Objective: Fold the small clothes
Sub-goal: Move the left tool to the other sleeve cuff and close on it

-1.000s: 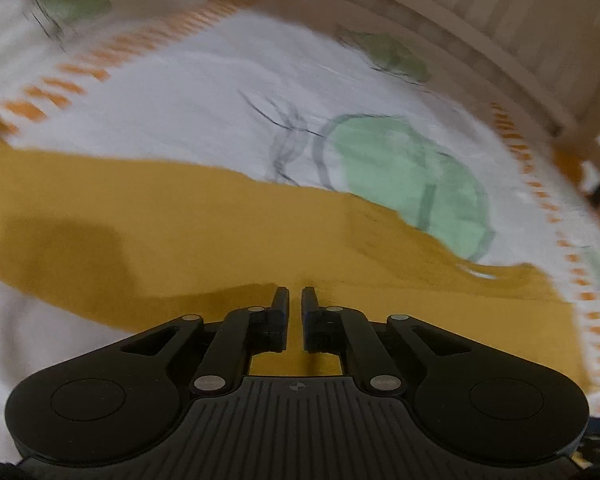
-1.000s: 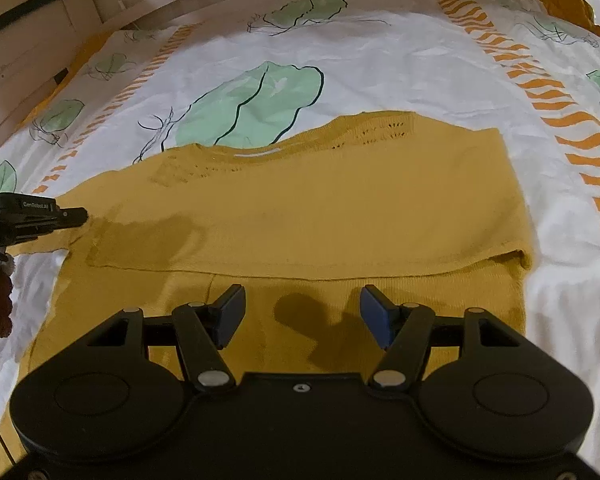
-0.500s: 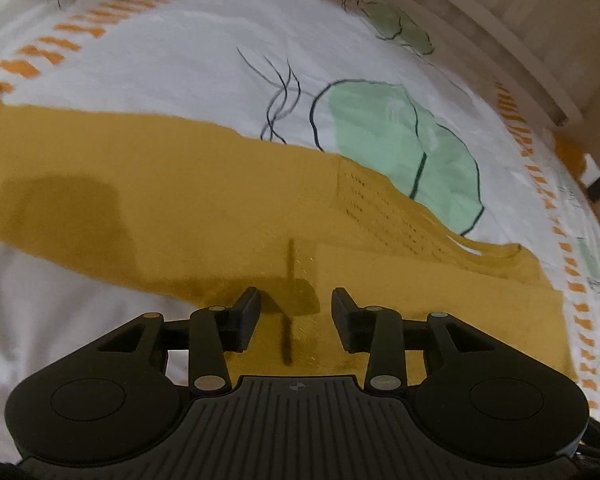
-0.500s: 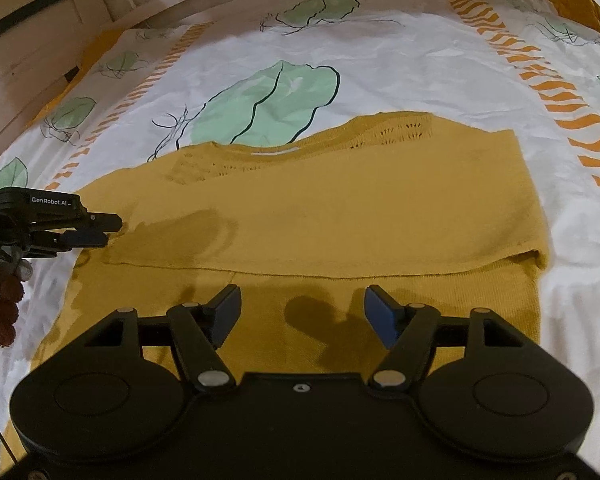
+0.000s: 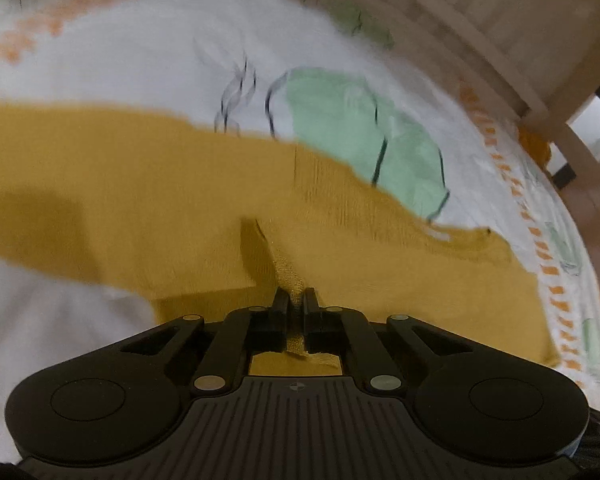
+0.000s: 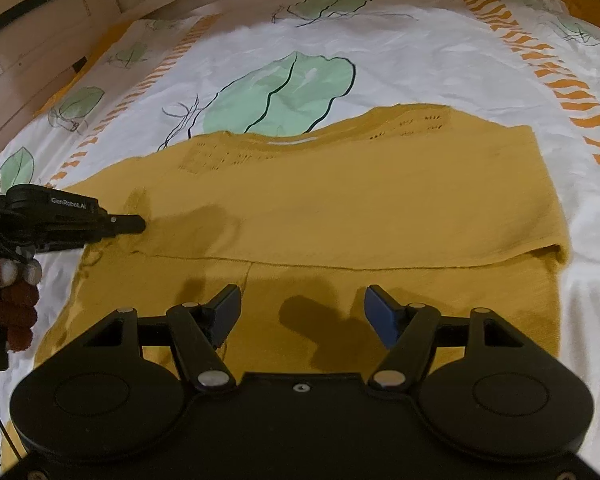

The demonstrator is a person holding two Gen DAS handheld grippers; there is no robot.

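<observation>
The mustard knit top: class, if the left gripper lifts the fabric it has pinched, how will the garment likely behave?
Probably floppy: the mustard knit top lies folded flat, and a soft ridge bunches at the left gripper. Likely light, so it should trail and drag across the bedsheet rather than lift whole.

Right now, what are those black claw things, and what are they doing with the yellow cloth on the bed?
They are two grabbers that a person holds, one in each hand. Each carries a small camera looking out along its fingers, so each picture comes from one grabber. A yellow sweater lies partly folded on a leaf-print sheet. The left grabber is pinched shut on a bit of the sweater's edge; the other picture shows it from the side too. The right grabber is open, holding nothing, just above the sweater.
</observation>
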